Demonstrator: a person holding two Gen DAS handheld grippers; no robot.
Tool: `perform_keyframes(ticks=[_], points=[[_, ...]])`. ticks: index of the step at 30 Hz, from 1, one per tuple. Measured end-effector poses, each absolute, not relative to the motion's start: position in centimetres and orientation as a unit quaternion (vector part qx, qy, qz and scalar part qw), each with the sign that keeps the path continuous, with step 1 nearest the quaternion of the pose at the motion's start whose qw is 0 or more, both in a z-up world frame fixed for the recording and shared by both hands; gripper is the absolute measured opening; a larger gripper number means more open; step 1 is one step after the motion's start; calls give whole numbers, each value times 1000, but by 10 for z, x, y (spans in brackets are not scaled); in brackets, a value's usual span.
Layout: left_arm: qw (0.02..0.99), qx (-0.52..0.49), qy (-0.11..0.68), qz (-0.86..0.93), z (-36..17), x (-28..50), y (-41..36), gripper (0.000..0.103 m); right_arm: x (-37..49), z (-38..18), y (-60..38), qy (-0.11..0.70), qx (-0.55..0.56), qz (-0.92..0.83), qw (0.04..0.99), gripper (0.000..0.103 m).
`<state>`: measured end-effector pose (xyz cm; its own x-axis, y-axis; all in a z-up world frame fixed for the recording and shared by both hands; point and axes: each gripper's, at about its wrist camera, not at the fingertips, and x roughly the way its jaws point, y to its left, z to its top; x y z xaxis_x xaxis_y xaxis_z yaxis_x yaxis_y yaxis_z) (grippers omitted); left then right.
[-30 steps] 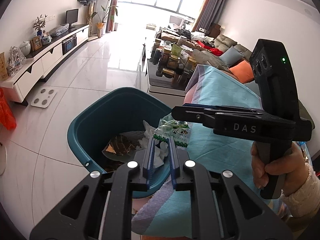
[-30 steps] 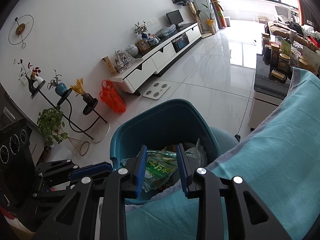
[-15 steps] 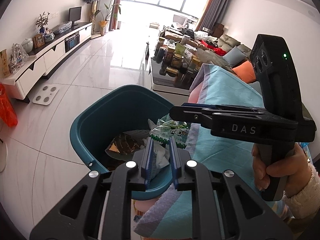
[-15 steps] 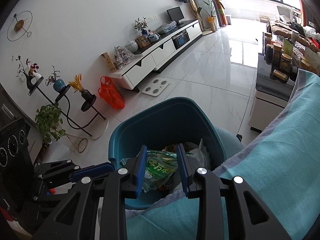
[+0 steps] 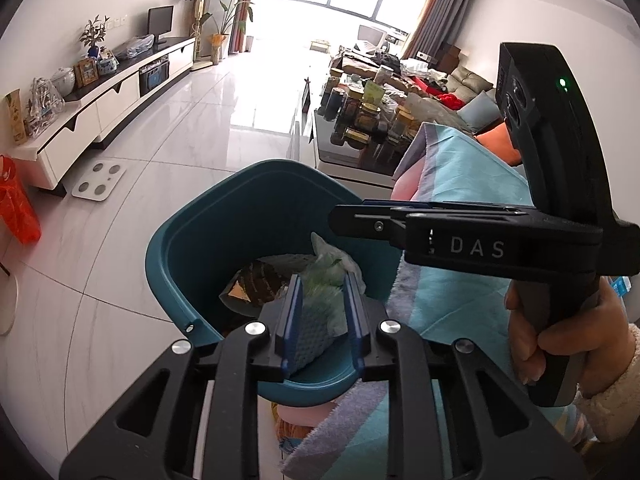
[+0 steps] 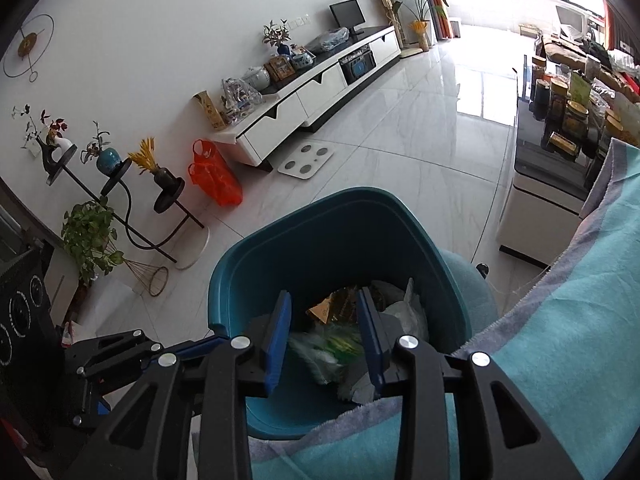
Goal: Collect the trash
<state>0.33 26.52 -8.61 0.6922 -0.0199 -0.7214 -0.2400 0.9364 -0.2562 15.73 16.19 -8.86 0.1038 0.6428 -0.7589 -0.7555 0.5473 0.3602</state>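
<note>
1. Teal bin (image 5: 208, 248) stands on the floor against the edge of a blue blanket (image 5: 460, 184); both tools hover over its mouth.
2. Left tool (image 5: 320, 312) has its jaws narrow and just now opening; white tissue (image 5: 308, 332) lies between the pads, and I cannot tell whether they press on it.
3. Right tool (image 6: 324, 340) has its jaws partly apart and just now opening; the green wrapper (image 6: 332, 348), blurred, is between them and looks let go, dropping into the bin.
4. Inside the bin lie a brown wrapper (image 5: 256, 280) and a crumpled clear bag (image 6: 404, 312), so part of the collecting looks done.
5. Judged from this, the drop is all but finished. Whether more trash is left on the blanket cannot be seen.
</note>
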Motion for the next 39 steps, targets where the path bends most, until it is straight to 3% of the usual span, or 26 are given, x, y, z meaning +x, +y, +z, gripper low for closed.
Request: perform_keyframes(ticks=[6, 15, 18, 20, 24, 30, 39], points=[[904, -166, 389, 70, -90, 3, 267, 29, 157, -90, 160, 478, -48, 472, 739, 34], [911, -155, 373, 82, -86, -4, 267, 53, 155, -85, 142, 466, -28, 474, 747, 42], [915, -152, 363, 85, -84, -8, 268, 65, 153, -82, 133, 460, -21, 474, 750, 44], [920, -146, 353, 86, -81, -12, 266, 79, 150, -77, 123, 450, -20, 471, 758, 47], [934, -141, 319, 80, -69, -24, 259, 97, 141, -67, 97, 427, -12, 464, 776, 58], [945, -134, 289, 75, -59, -34, 241, 98, 119, -58, 46, 385, -11, 433, 815, 83], [964, -91, 238, 78, -36, -35, 184, 98, 74, -38, -50, 293, -4, 331, 897, 96]])
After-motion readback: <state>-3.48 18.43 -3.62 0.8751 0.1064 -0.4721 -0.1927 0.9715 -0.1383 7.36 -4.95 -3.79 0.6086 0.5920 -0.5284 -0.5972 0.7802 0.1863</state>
